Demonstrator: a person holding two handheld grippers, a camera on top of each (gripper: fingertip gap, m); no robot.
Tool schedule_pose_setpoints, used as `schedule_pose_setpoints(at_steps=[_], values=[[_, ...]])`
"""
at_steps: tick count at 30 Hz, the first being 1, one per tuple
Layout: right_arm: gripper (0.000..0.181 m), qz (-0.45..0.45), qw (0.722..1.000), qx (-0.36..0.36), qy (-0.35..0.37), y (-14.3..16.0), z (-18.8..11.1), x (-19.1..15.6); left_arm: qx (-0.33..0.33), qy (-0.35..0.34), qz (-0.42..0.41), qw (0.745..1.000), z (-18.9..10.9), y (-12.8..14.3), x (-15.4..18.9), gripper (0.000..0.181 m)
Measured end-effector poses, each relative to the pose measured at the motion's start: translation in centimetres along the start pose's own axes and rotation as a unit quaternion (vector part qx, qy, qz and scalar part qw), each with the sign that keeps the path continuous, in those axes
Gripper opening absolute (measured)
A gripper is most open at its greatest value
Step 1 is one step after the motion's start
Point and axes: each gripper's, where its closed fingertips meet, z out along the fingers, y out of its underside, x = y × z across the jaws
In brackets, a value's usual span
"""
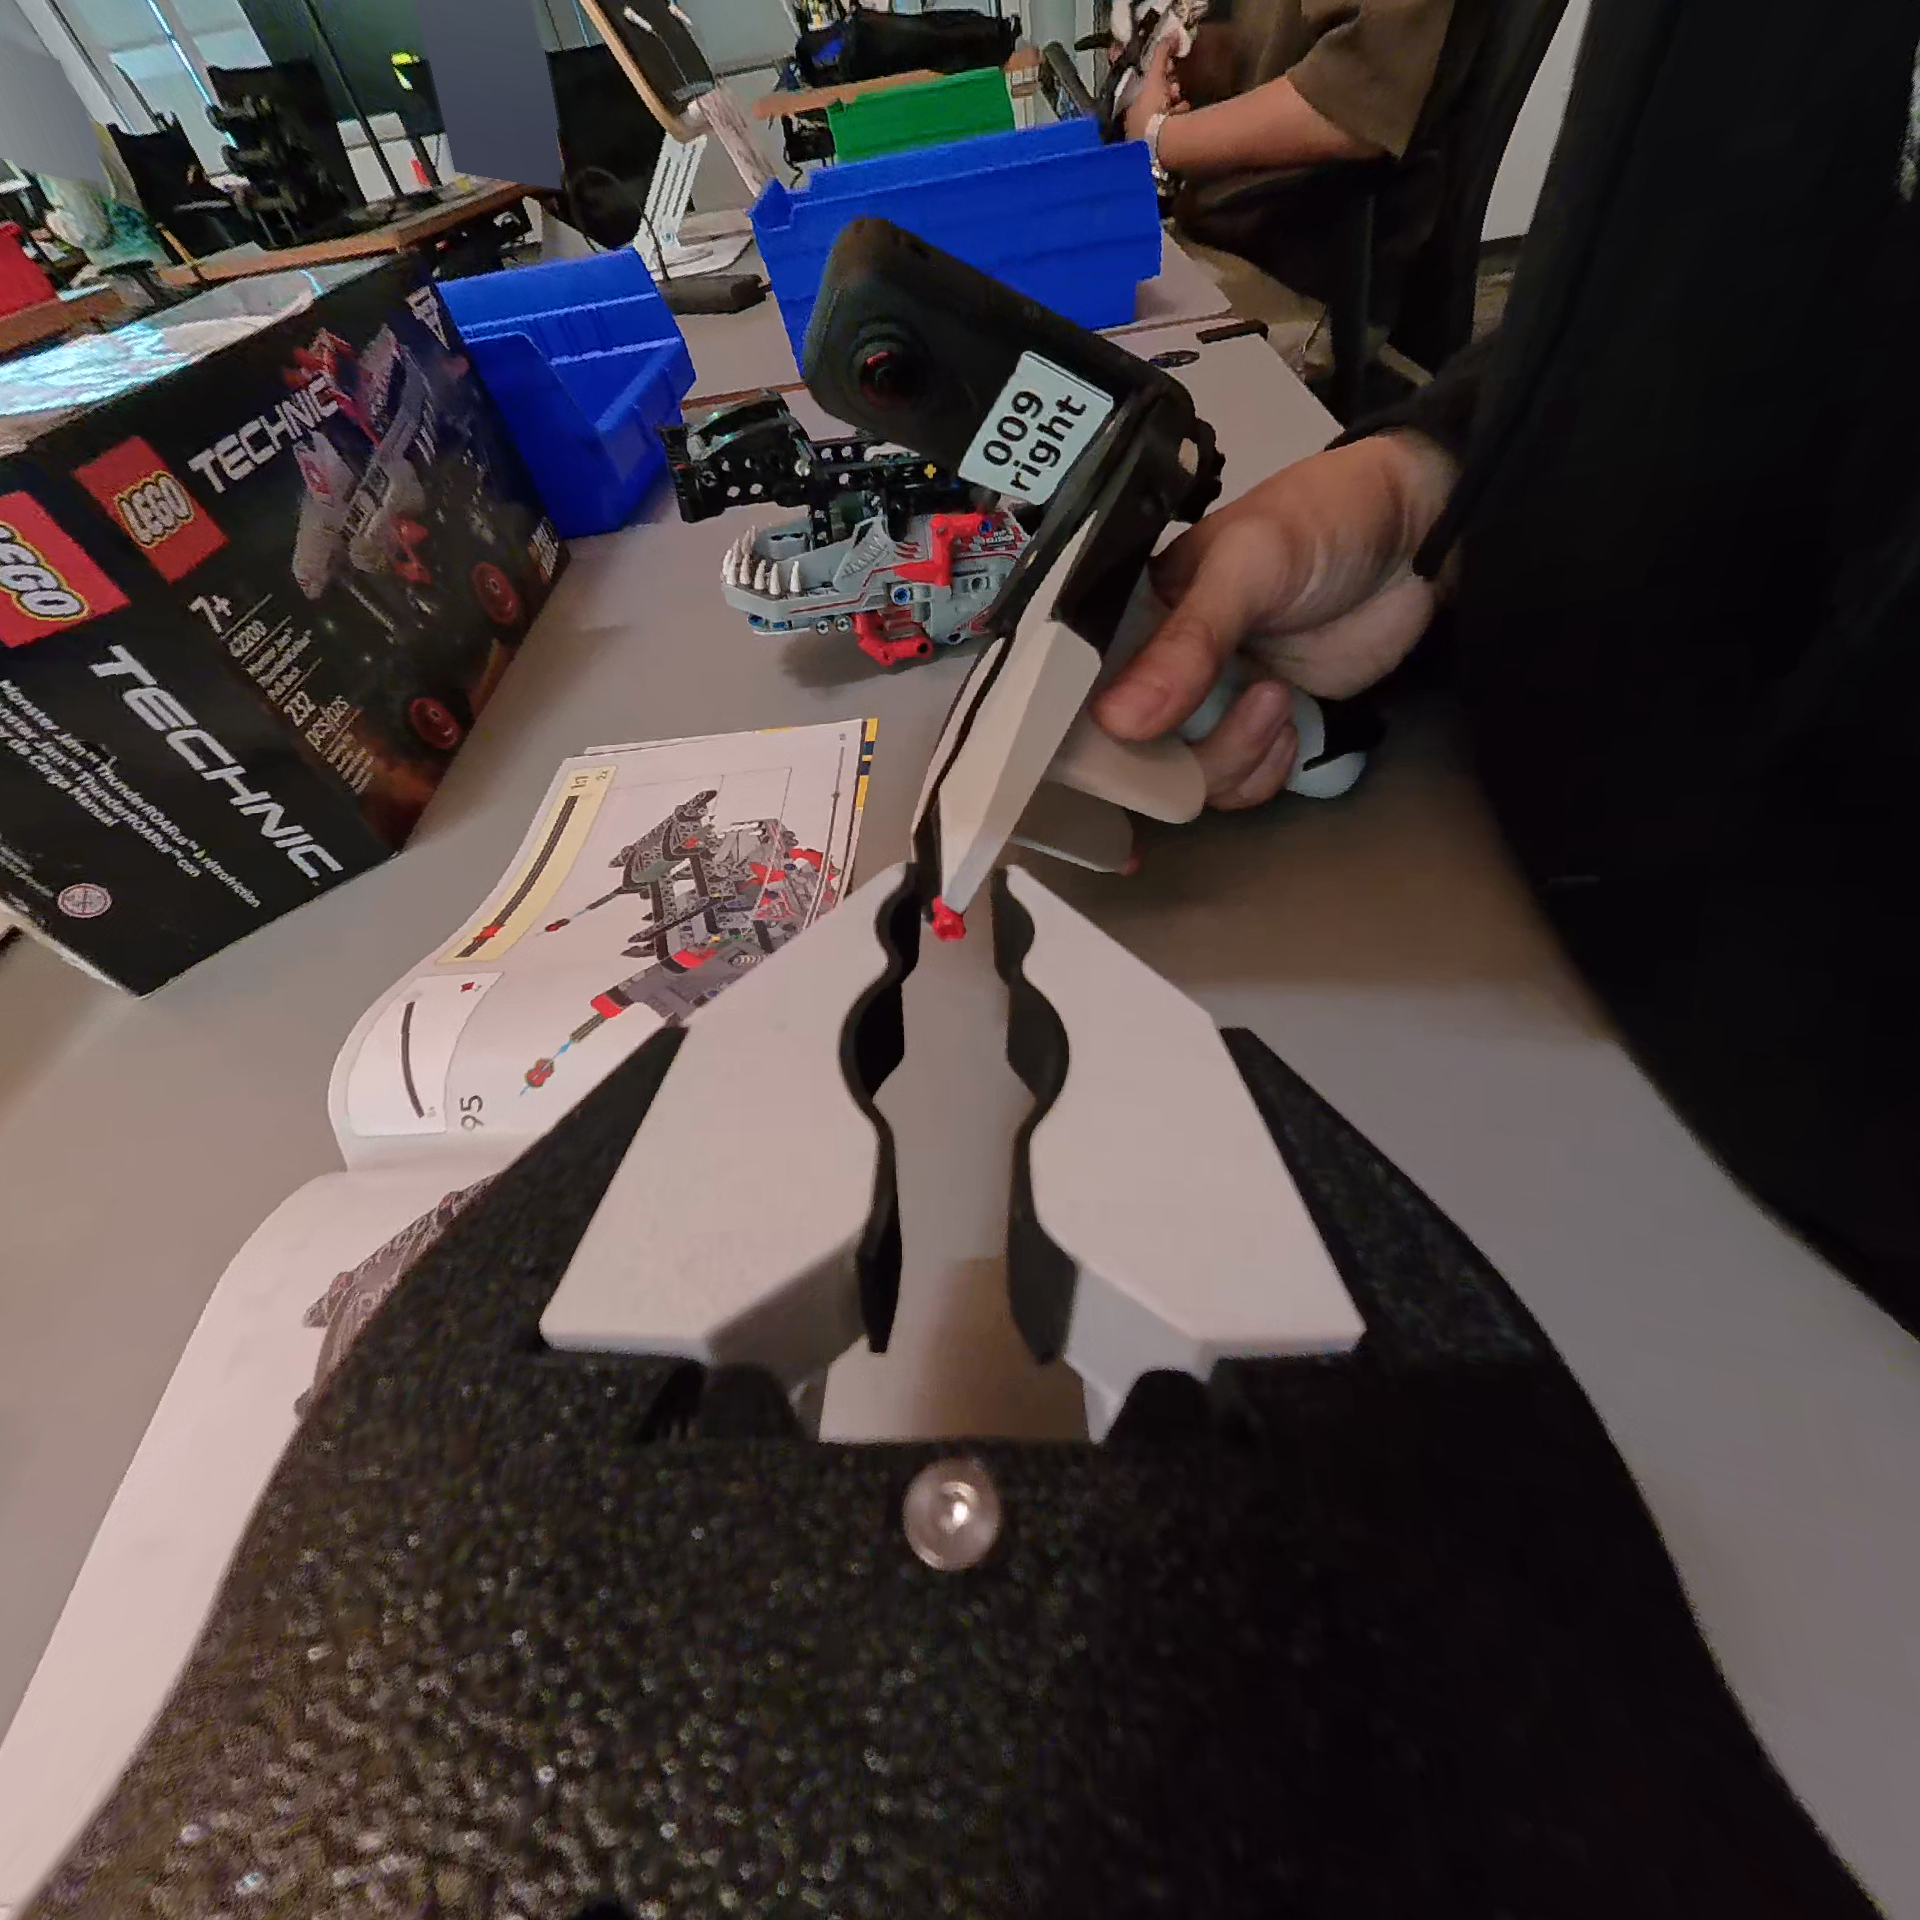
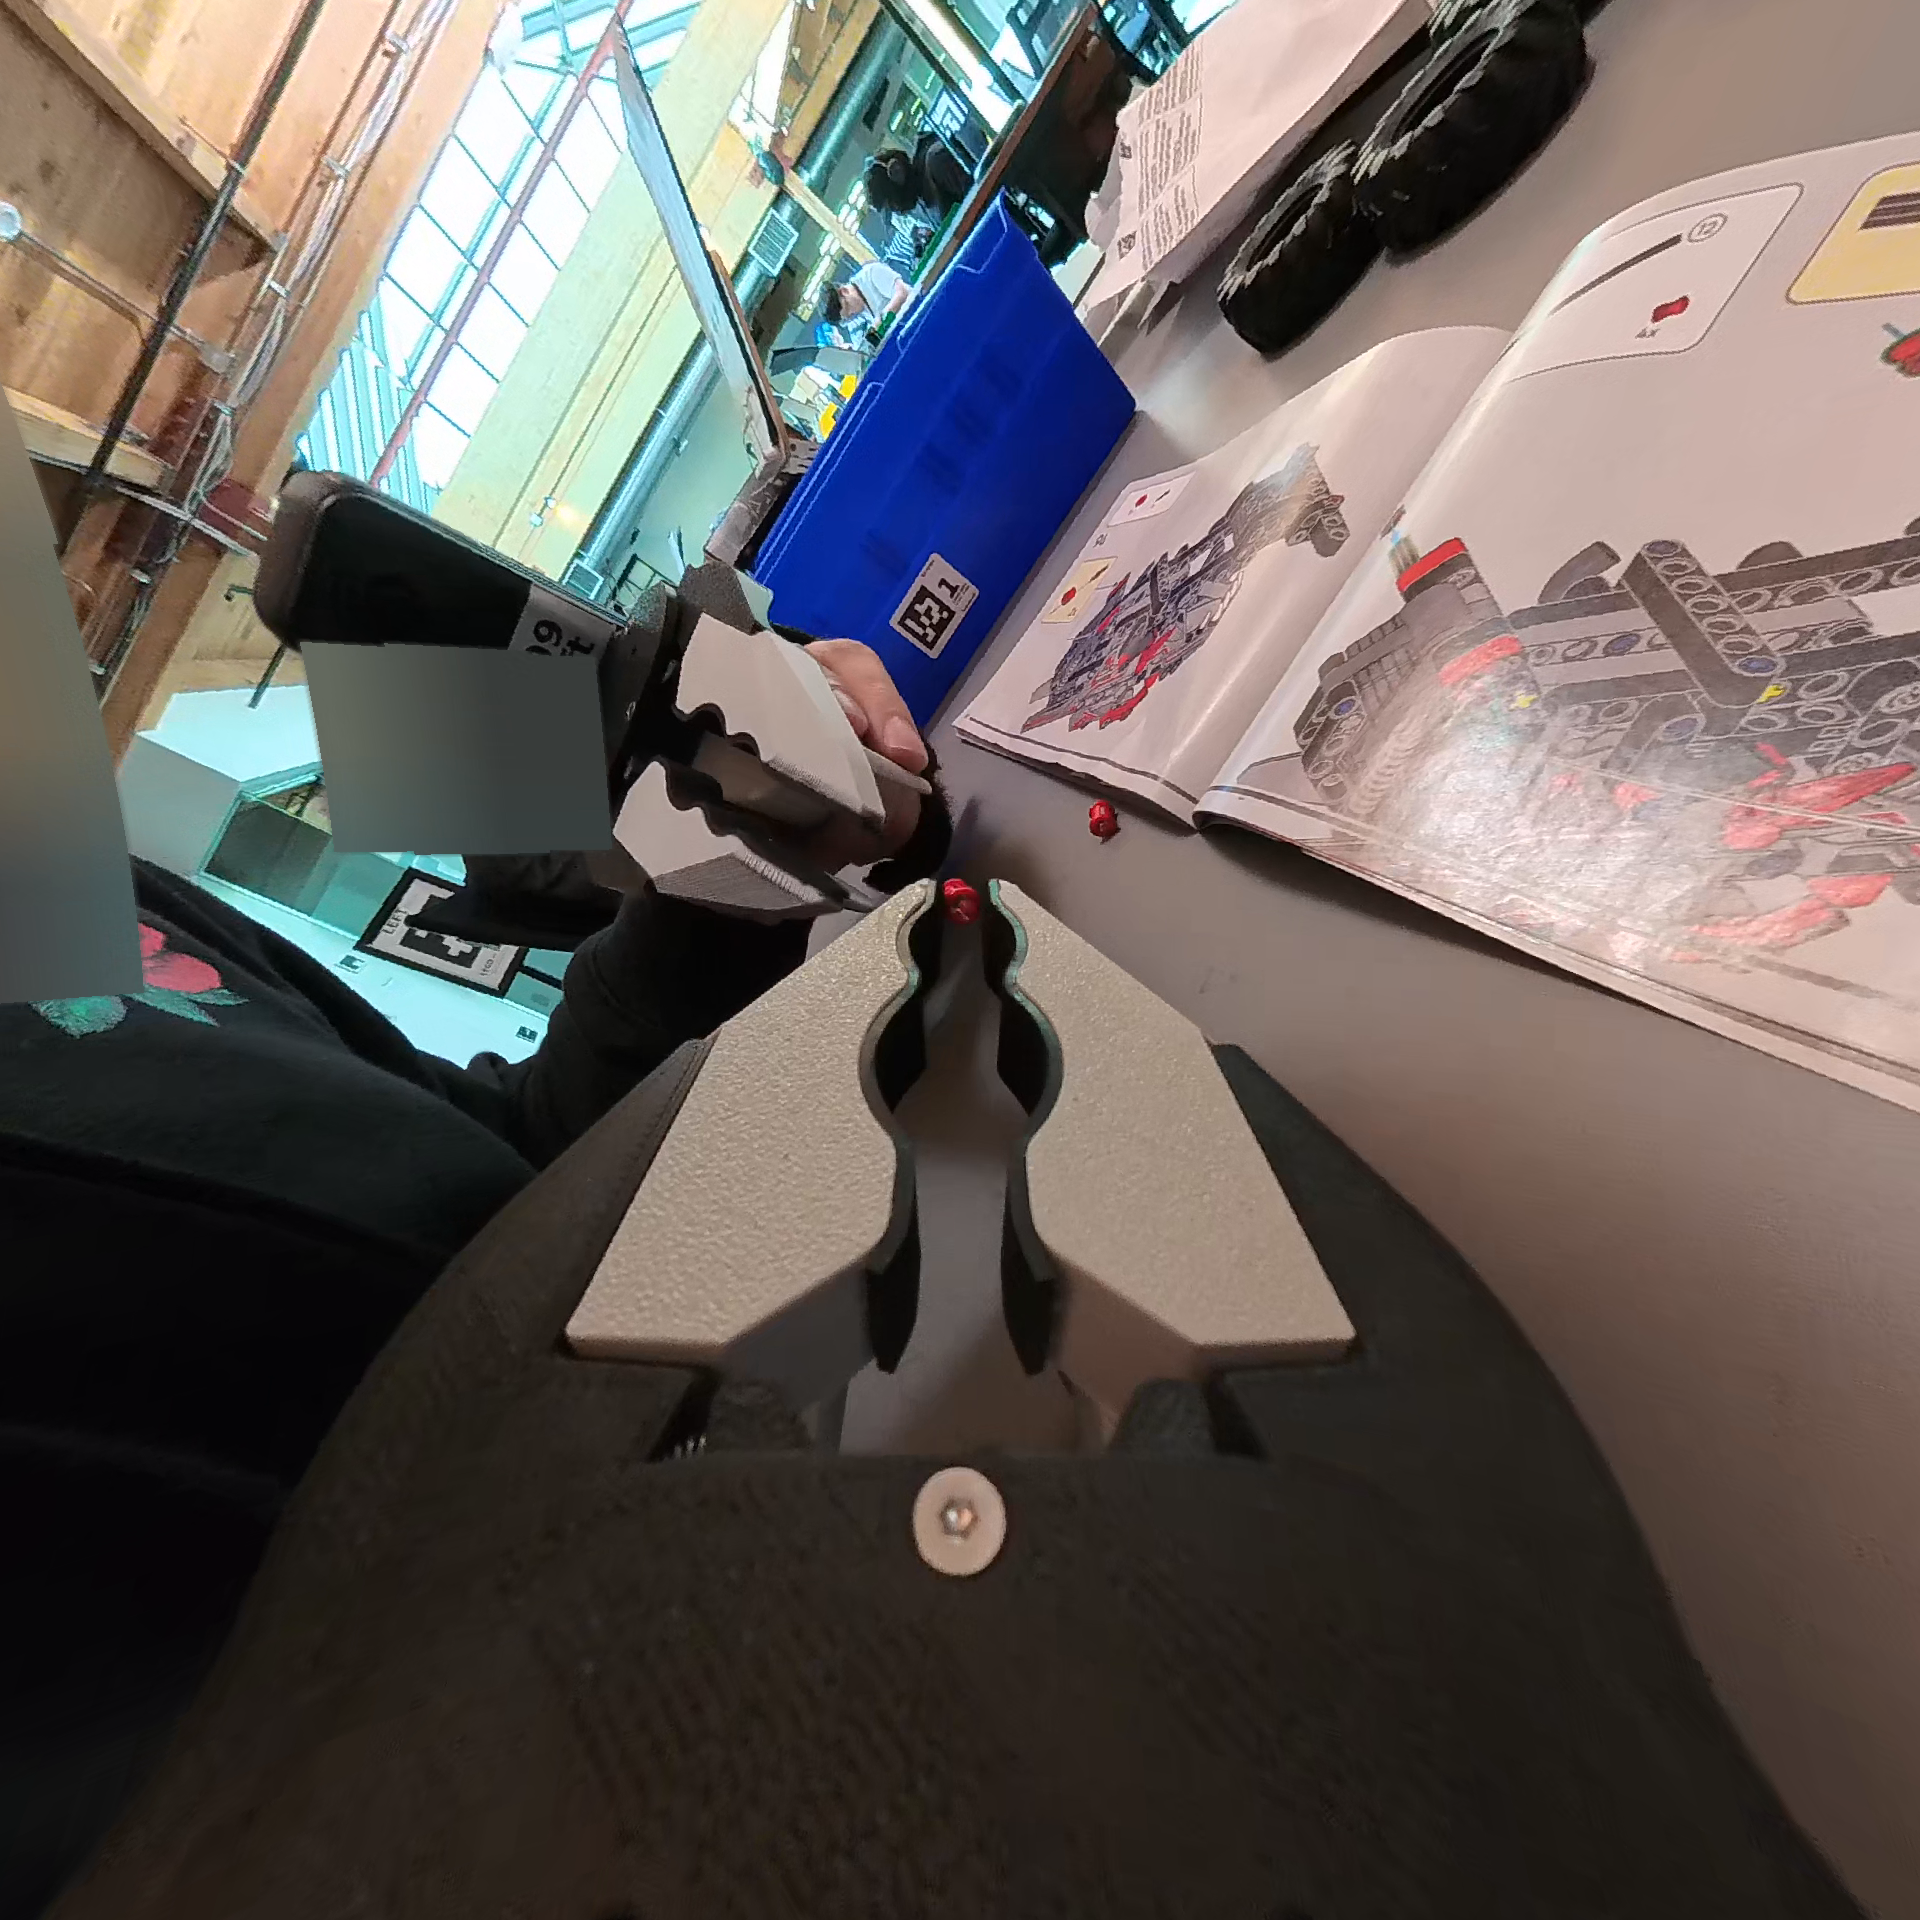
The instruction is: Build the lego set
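My right gripper [image 2: 958, 896] is shut on a small red Lego pin [image 2: 958, 902], held by its tips just above the grey table [image 2: 1351, 1195]. In the left wrist view the right gripper [image 1: 951, 899] points down, and the red pin [image 1: 945, 920] at its tip sits between the fingertips of my left gripper [image 1: 954, 888]. The left gripper is narrowly open and empty. It also shows in the right wrist view [image 2: 883, 862], coming in from the left. A second red pin [image 2: 1101, 819] lies on the table beside the open instruction booklet [image 2: 1558, 675]. The partly built grey, black and red model [image 1: 873, 561] stands farther back.
The black set box [image 1: 208, 623] stands at the left, with the booklet [image 1: 665, 894] in front of it. Blue bins [image 1: 571, 364] [image 1: 966, 229] stand behind the model. Black tyres [image 2: 1403, 156] lie beyond the booklet. A hand [image 1: 1278, 582] holds the right gripper. Another person sits at the far right. Both grippers' tips are close together, under 4 cm apart.
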Motion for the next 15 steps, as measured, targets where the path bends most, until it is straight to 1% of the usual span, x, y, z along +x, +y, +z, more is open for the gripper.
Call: schedule_pose_setpoints(at_steps=[6, 8, 10, 11, 12, 14, 15], values=[[0.005, -0.017, 1.0, 0.023, -0.012, -0.6, -0.4, -0.6, -0.031, -0.029, 0.004, 0.999, 0.0, 0.4, -0.4, 0.012], [0.005, -0.036, 0.999, 0.021, 0.019, -0.6, -0.6, -0.2, -0.061, -0.035, 0.007, 0.997, 0.0, 0.9, -0.1, 0.013], [0.005, -0.096, 0.993, -0.022, 0.072, 0.3, -0.6, 0.4, -0.108, -0.039, 0.01, 0.993, -0.2, 2.0, 0.4, 0.012], [0.005, -0.143, 0.984, -0.048, 0.099, 0.7, -0.5, 0.7, -0.127, -0.04, 0.01, 0.991, -0.3, 2.6, 0.8, 0.011], [0.005, -0.198, 0.968, -0.082, 0.132, 1.3, -0.5, 1.2, -0.143, -0.039, 0.006, 0.989, -0.5, 3.2, 1.2, 0.011], [0.006, -0.31, 0.918, -0.153, 0.195, 2.3, -0.5, 2.2, -0.168, -0.035, -0.01, 0.985, -0.6, 4.1, 2.1, 0.01], [0.006, -0.357, 0.892, -0.175, 0.214, 2.5, -0.5, 2.4, -0.179, -0.037, -0.017, 0.983, -0.6, 4.5, 2.4, 0.01]])
